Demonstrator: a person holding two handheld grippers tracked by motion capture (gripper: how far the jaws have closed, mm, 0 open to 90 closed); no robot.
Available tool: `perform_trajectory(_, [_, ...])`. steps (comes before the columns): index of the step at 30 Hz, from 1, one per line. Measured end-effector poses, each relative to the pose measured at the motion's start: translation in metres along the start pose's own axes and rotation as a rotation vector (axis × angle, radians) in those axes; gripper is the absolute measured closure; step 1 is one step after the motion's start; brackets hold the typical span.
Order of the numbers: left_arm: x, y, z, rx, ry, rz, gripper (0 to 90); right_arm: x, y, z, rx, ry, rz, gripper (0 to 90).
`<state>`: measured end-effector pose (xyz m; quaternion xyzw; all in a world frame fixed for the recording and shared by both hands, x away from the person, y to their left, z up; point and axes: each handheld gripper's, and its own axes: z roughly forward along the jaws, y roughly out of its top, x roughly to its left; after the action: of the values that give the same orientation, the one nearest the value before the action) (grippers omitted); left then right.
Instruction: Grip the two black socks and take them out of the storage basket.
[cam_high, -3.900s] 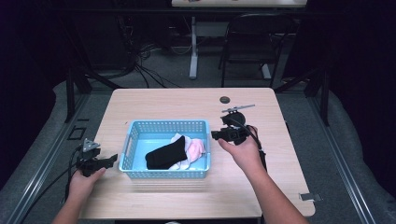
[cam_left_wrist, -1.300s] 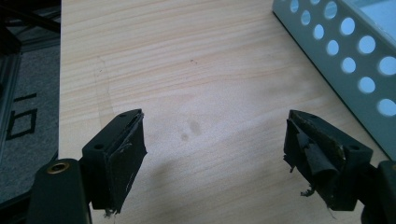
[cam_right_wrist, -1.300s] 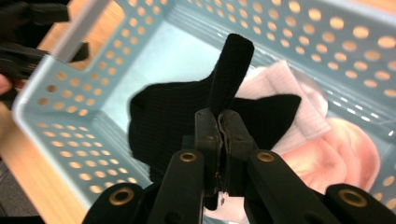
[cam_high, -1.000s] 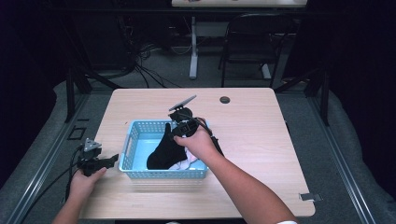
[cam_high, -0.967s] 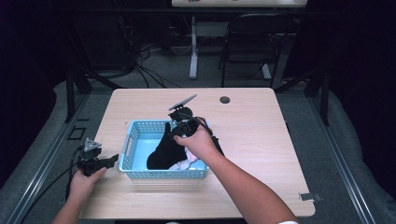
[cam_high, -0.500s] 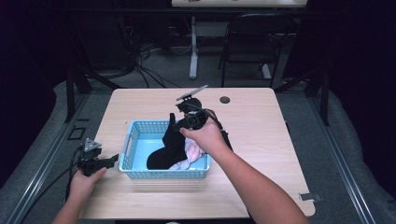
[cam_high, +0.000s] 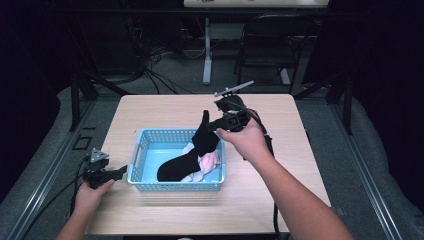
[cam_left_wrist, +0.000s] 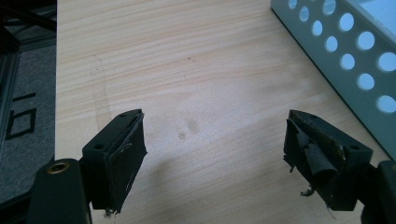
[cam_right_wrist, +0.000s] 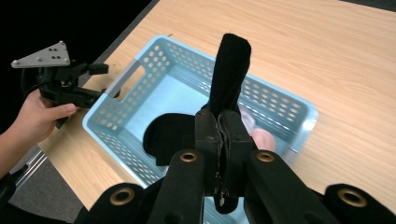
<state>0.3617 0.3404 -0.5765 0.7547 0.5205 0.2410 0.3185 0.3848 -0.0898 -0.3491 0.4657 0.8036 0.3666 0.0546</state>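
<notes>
The right gripper (cam_high: 214, 125) was clamped tight on a black sock (cam_high: 192, 150), holding its upper end above the blue basket (cam_high: 145, 145) on the wooden table (cam_high: 310, 165) while the lower end trailed down inside, beside a pink garment (cam_high: 210, 161) and a white one (cam_high: 190, 148). The left gripper (cam_left_wrist: 215, 154) sat on the table just beside the basket's handle end, jaws spread wide with nothing between them.
</notes>
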Motion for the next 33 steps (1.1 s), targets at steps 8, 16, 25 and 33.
perform_trajectory(8, [0.0, 0.0, 0.0, 0.001, 0.002, 0.002, 20.8, -0.026, -0.012, -0.036, -0.032, -0.059, 0.051, 87.3])
perform_trajectory(16, [-0.001, 0.0, 0.001, 0.0, 0.004, 0.003, 20.8, -0.051, -0.03, -0.049, -0.041, -0.102, 0.111, 87.3])
perform_trajectory(25, [-0.001, 0.0, 0.001, 0.009, 0.004, 0.011, 20.8, -0.079, -0.065, -0.014, 0.004, -0.123, 0.177, 87.2])
perform_trajectory(33, [-0.001, -0.001, 0.001, 0.01, 0.005, 0.012, 20.8, -0.112, -0.091, 0.008, 0.036, -0.168, 0.259, 87.2])
